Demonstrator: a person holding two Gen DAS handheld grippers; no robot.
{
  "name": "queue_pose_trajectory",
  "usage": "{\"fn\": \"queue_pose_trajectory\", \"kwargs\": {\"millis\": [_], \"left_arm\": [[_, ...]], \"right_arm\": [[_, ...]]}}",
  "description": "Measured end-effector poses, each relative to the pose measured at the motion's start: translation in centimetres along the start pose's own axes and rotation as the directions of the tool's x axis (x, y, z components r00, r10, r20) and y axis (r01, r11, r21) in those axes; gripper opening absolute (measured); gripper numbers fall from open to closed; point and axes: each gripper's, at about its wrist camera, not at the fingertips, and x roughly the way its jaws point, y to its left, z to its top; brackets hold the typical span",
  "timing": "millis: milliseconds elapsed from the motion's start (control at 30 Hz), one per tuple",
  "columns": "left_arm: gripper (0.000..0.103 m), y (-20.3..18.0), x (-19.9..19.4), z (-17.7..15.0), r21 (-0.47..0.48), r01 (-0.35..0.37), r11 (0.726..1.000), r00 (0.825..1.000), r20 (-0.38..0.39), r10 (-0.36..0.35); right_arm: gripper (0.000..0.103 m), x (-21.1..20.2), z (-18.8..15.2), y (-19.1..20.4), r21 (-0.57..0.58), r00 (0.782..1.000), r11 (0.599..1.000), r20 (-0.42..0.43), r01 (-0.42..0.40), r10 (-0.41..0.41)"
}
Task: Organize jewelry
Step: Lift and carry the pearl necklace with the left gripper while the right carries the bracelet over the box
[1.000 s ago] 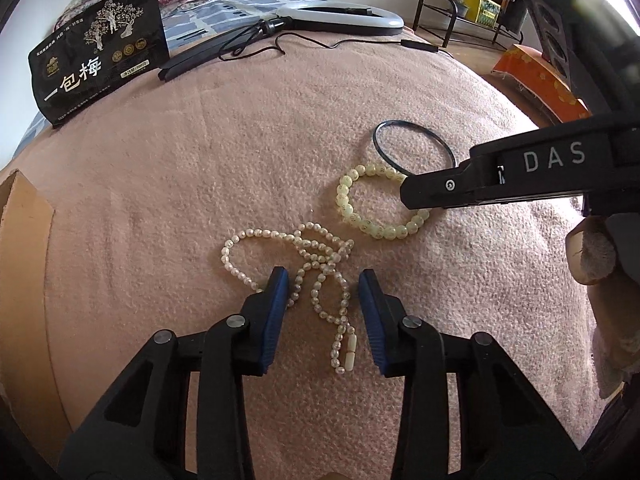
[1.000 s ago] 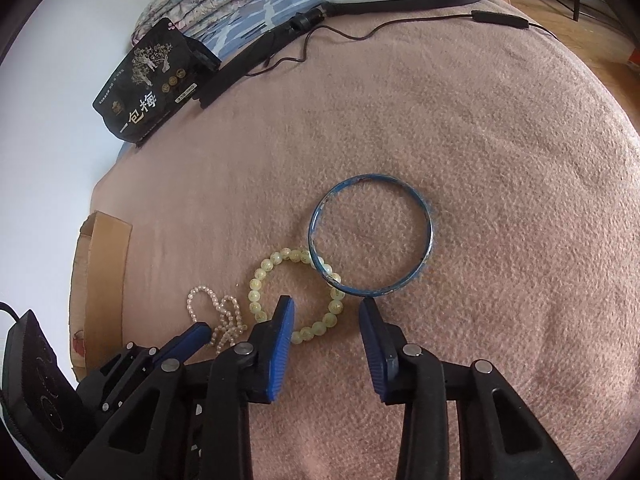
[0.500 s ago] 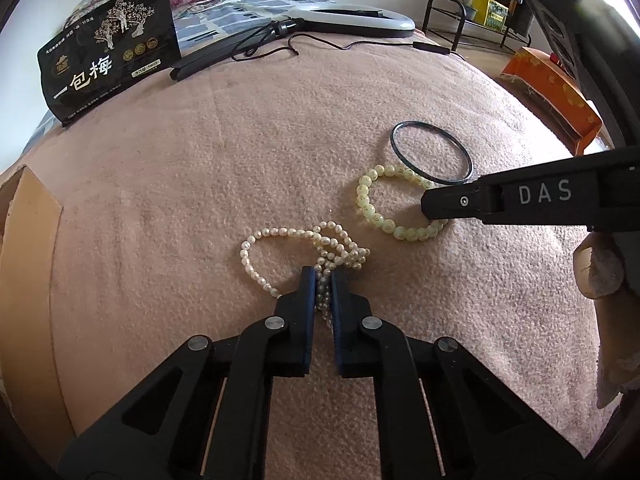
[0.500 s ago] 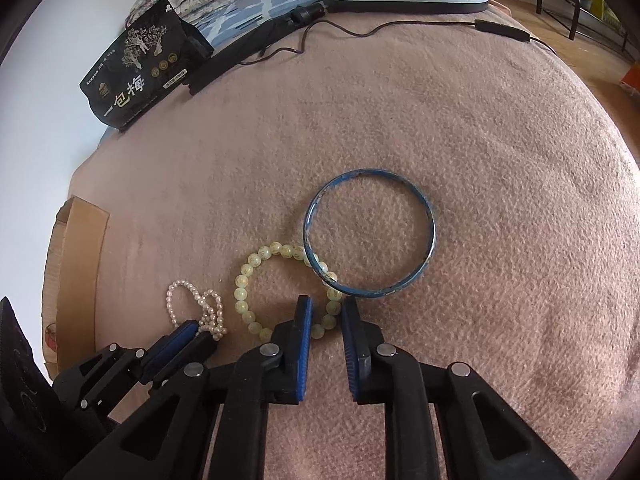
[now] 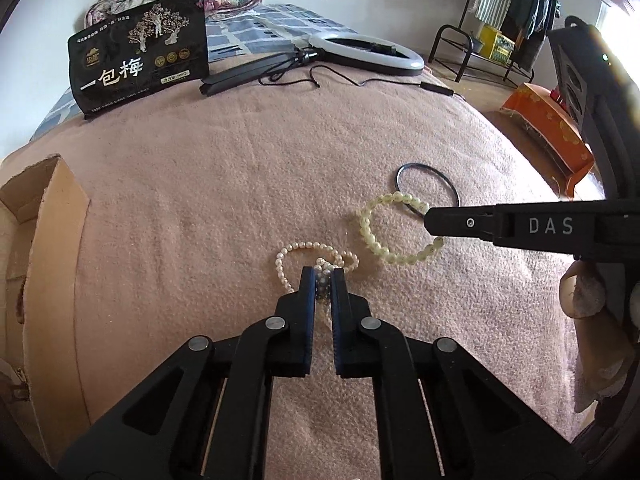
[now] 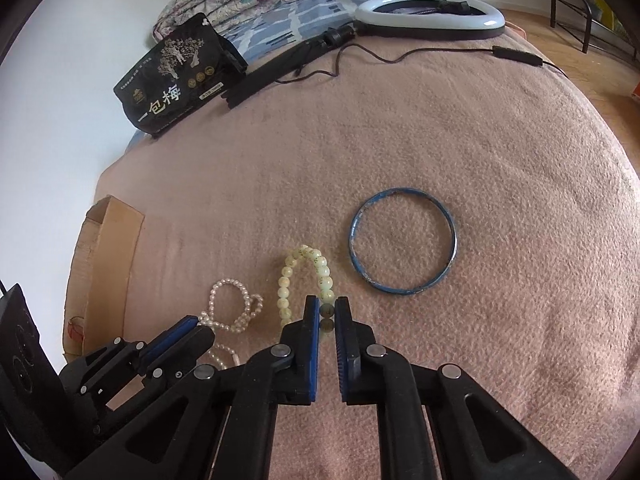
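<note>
Item one: our left black two-finger claw with blue pads point(image 5: 323, 280) is clenched on the tangled strand of small white pearl beads point(image 5: 316, 252), whose loops spill onto the pink fleece blanket point(image 5: 240, 184) just ahead of its tips.

Item two: our right black two-finger claw with blue pads point(image 6: 327, 312) grasps the pale yellow-green round-bead bracelet point(image 6: 306, 276) at its near side; the loop arches ahead of the tips.

Item three: a thin blue metal bangle point(image 6: 402, 238) lies flat, ahead and to the right of the right claw, apart from the bracelet.

Item four: a brown cardboard box point(image 5: 44, 240) sits far left of the left claw.

Item five: a black snack pouch with gold tree print point(image 5: 140, 56) stands far ahead, beside a white ring light point(image 5: 366, 50).
</note>
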Motion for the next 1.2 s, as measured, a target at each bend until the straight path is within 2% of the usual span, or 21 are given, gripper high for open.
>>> {"fn": "queue_pose_trajectory", "kwargs": {"millis": [433, 800, 1200], "left_arm": [[0.005, 2.1, -5.9, 1.6, -0.085, 0.039, 0.996, 0.991, 0.130, -0.028], [0.005, 3.4, -11.3, 2.0, -0.122, 0.076, 0.990, 0.970, 0.237, -0.046], [0.005, 7.4, -15.7, 1.9, -0.181, 0.057, 0.982, 0.947, 0.321, 0.004]], "right_arm": [[0.005, -4.7, -0.5, 2.8, -0.052, 0.995, 0.998, 0.095, -0.020, 0.025], [0.005, -7.3, -0.7, 4.1, -0.079, 0.987, 0.997, 0.155, -0.021, 0.033], [0.005, -8.5, -0.5, 8.4, -0.148, 0.978, 0.988, 0.197, -0.043, 0.073]]}}
